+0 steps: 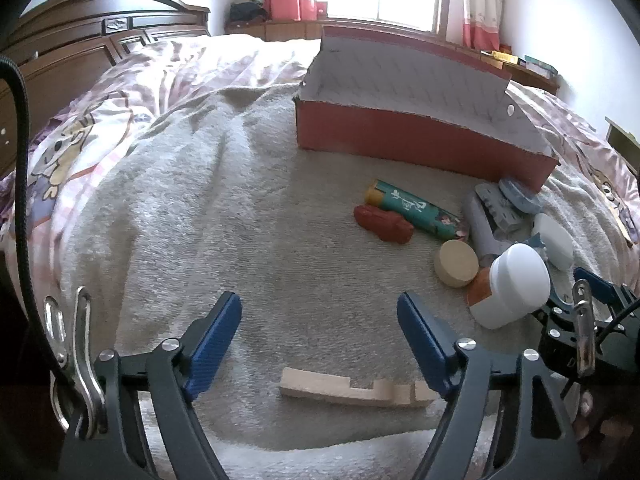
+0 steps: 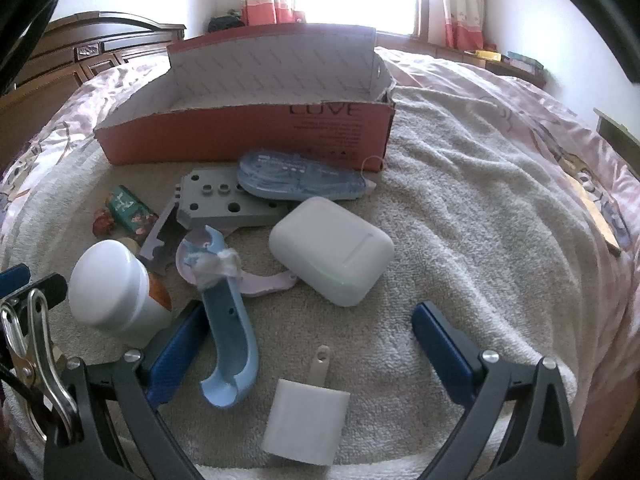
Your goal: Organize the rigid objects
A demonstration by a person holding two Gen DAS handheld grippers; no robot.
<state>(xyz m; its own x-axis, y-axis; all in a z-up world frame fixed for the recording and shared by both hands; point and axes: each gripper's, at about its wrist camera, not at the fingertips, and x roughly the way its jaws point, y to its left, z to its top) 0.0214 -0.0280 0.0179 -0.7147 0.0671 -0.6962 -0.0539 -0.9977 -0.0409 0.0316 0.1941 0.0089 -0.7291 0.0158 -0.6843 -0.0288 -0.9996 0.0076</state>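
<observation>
A red cardboard box [image 1: 420, 142] stands open on the grey towel, also in the right wrist view [image 2: 248, 136]. My left gripper [image 1: 320, 308] is open above bare towel, with a notched wooden piece [image 1: 356, 390] lying between its arms. Further right lie a red toy car [image 1: 384, 224], a green tube [image 1: 416, 210], a wooden disc [image 1: 456, 262] and a white jar [image 1: 512, 288]. My right gripper [image 2: 308, 320] is open, low over a white charger plug [image 2: 306, 420] and a blue curved holder [image 2: 230, 344]. A white earbud case [image 2: 332, 250] lies just beyond.
A grey perforated block [image 2: 224, 200], a blue oval case [image 2: 296, 178] and a lilac flat piece [image 2: 256, 280] lie before the box. The white jar [image 2: 110, 286] sits left of my right gripper. A wooden headboard [image 1: 80, 40] is at the left. The towel [image 2: 480, 220] stretches right.
</observation>
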